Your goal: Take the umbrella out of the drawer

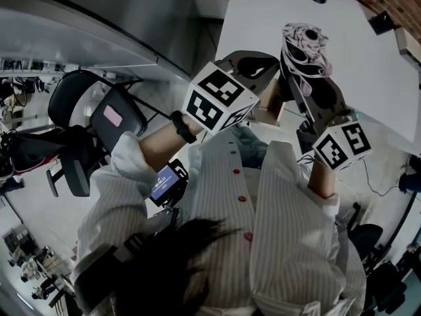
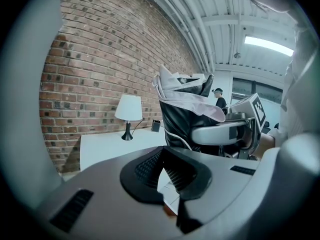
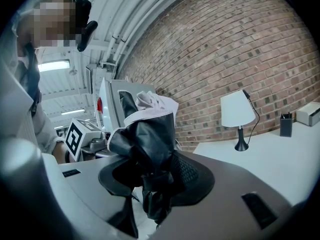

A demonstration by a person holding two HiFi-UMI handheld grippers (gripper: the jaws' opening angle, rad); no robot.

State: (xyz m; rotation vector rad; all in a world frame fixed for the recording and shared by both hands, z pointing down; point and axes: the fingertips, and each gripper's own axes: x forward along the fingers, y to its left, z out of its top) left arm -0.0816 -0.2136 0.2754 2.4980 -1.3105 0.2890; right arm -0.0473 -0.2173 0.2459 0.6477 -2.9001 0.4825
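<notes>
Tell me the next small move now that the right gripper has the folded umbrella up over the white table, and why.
Probably lower the right gripper and lay the umbrella on the white table. Its jaws are clamped on the umbrella's lower end, which is held in the air. No drawer is in view, and the left gripper holds nothing.

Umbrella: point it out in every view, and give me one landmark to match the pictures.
Head view: umbrella upper right, standing up over the table.
Left gripper view: umbrella right of centre, beyond the jaws.
Right gripper view: umbrella at centre, clamped in the right gripper.
Shared landmark: the white table, also in the left gripper view and the right gripper view.
</notes>
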